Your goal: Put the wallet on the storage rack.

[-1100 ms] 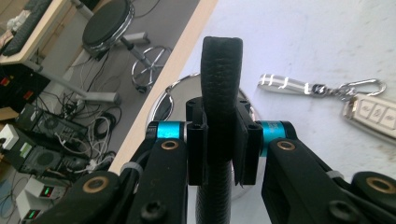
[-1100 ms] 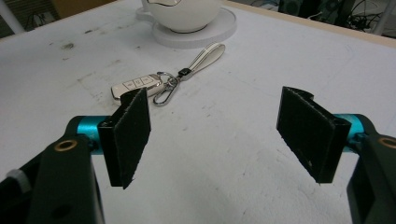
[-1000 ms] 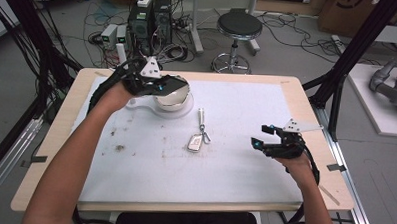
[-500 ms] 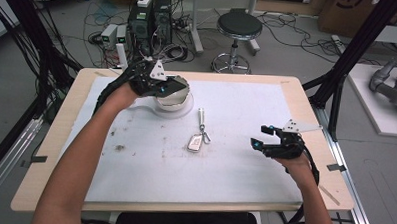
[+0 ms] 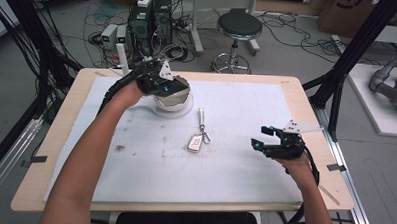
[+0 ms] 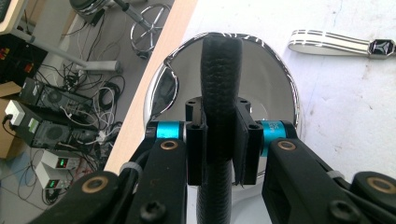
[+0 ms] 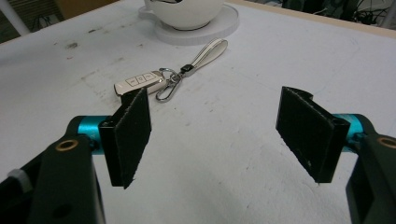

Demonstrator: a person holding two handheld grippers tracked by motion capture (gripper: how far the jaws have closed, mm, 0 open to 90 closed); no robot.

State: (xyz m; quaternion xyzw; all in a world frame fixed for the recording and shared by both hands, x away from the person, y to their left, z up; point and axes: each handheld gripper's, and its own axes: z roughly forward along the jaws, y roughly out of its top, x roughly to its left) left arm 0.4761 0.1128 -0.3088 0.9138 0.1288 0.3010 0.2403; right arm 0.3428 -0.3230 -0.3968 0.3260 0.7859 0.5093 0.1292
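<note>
The right gripper [image 5: 265, 139] is hovering over the near right part of the white mat [image 5: 234, 178], its jaws standing wide apart with nothing between them. Ahead of it, near the middle of the mat, a car key fob [image 5: 195, 142] is lying flat, joined by a metal clip to a pale strap [image 5: 202, 115] that is running toward the far side. Beyond the strap, a white bowl-shaped vessel [image 5: 173, 102] is sitting on a round white base [image 5: 179, 112] at the far left of the mat. The left gripper [image 6: 219, 135] is pressing its jaws closed on a black textured handle [image 6: 220, 65] that is arching over the vessel's shiny metal lid [image 6: 271, 84]. Behind the wooden table [image 5: 306, 111], a round stool [image 5: 238, 28] and computer cases [image 5: 150, 15] are standing on the floor.
</note>
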